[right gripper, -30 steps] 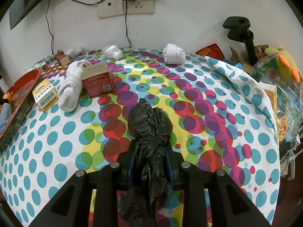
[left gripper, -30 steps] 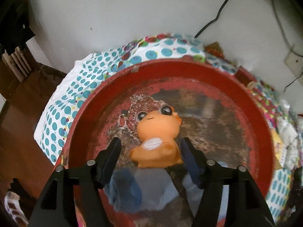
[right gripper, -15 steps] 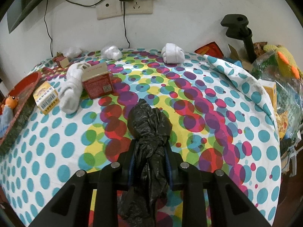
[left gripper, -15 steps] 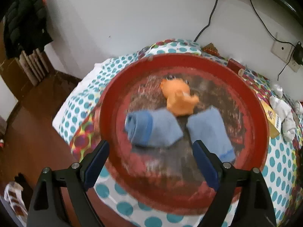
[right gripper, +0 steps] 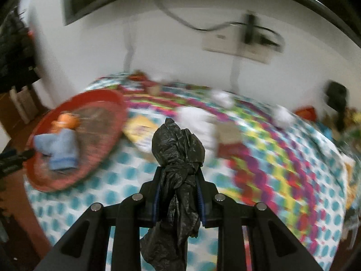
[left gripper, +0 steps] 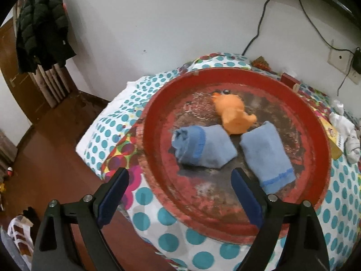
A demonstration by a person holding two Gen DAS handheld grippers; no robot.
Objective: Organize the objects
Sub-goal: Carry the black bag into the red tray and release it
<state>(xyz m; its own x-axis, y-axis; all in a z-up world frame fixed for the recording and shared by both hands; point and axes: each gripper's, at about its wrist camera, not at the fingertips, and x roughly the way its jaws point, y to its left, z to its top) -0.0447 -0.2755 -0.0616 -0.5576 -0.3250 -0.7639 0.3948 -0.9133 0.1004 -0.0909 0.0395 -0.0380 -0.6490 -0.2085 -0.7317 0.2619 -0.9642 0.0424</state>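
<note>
The black plastic bag (right gripper: 178, 158) is pinched tight in the right gripper (right gripper: 178, 194), above the dotted table (right gripper: 259, 180); the left gripper (left gripper: 180, 180) gapes wide, holding nothing, at the near rim of the red tray (left gripper: 155, 122); inside lie two blue socks (left gripper: 200, 146) and an orange toy (left gripper: 232, 115).
</note>
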